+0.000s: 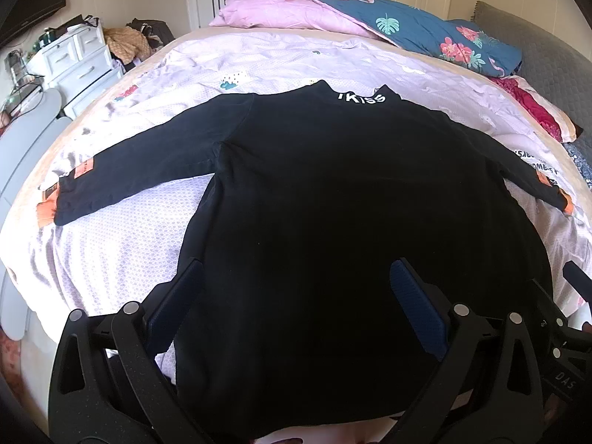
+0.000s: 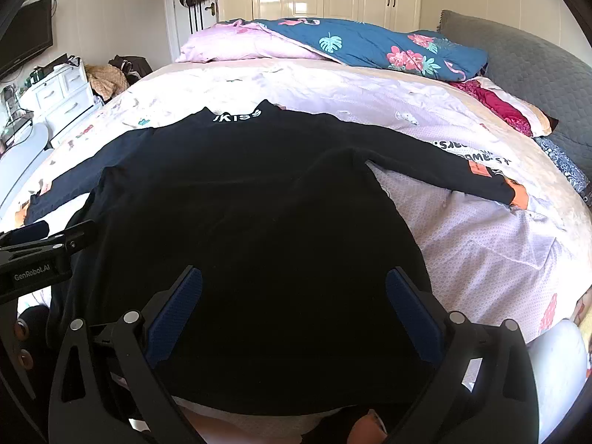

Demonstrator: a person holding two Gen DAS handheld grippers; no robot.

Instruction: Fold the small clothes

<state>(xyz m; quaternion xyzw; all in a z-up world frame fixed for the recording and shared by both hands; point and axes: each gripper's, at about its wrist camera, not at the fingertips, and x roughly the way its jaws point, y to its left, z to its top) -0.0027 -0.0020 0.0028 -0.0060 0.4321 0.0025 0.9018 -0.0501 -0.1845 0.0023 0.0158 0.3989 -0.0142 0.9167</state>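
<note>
Bed (image 1: 122, 244): black top (image 1: 314, 192) spread flat, both hand-held grippers agape.

The bed (image 1: 122, 244) carries a spread black shirt (image 1: 333, 192), a folded duvet (image 1: 407, 22) and a red-patterned pillow (image 1: 532, 111).

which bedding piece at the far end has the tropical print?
The blue quilt with flowers and leaves; the pink quilt on its left is plain.

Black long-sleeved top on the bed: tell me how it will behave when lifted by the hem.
The black top lies flat and follows the bed cover, so it is probably soft and floppy. Lifted by the hem, it would likely sag between the open left gripper and open right gripper. Its spread sleeves would probably drag and trail.
</note>
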